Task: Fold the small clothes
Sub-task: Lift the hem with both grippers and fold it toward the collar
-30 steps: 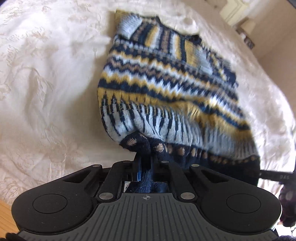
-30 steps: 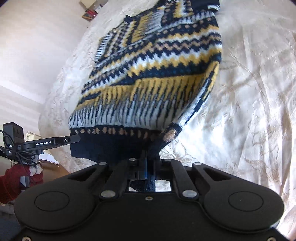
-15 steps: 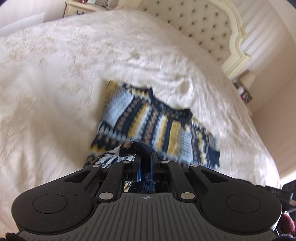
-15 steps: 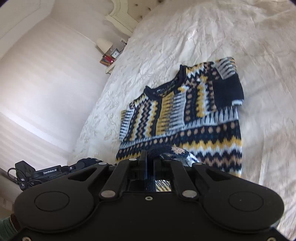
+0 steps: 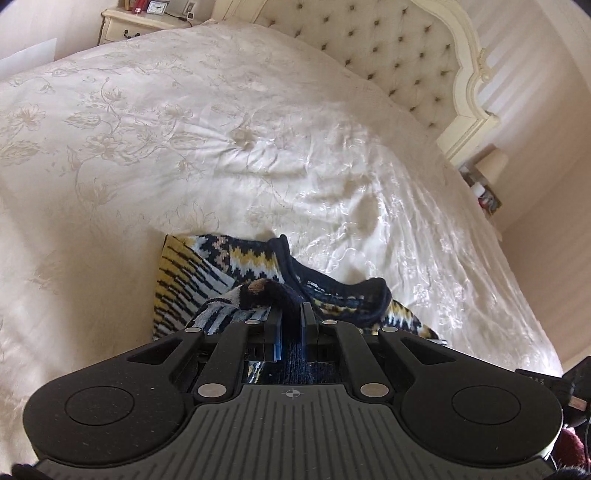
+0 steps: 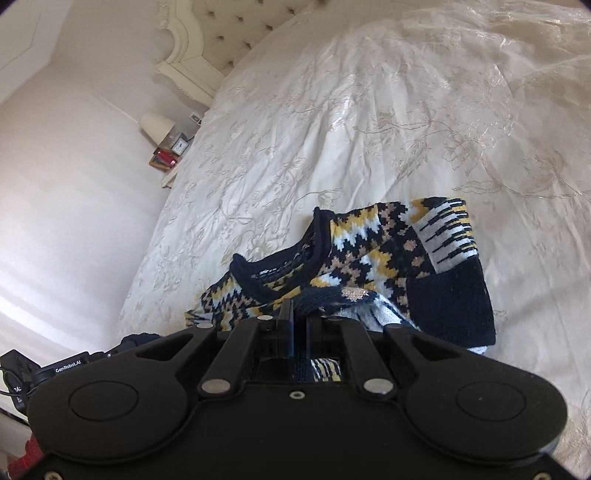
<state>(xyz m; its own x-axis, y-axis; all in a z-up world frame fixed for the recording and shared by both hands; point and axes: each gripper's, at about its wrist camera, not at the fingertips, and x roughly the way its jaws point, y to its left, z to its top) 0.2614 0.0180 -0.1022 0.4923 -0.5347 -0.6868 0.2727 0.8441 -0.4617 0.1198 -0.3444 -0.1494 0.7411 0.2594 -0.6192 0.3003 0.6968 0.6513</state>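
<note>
A small knitted sweater [image 5: 221,266] in navy, yellow, white and tan lies on the cream bedspread [image 5: 221,129], its lower half doubled over toward the navy neckline [image 6: 280,266]. My left gripper [image 5: 291,314] is shut on the navy hem, holding one corner just short of the collar. In the right wrist view my right gripper [image 6: 299,314] is shut on the other hem corner, close to the neckline, with a folded sleeve [image 6: 450,288] to its right. The sweater's near part is hidden under both grippers.
A tufted cream headboard [image 5: 388,48] stands at the far end of the bed. A nightstand [image 5: 140,22] with a clock sits at one side and a lamp [image 6: 157,125] with small items at the other. The other gripper's body [image 6: 62,369] shows at lower left.
Both grippers have carried the hem away from the bed's near edge up over the sweater toward the neckline. The spread-out body is now doubled over, and only the collar and shoulders show.
</note>
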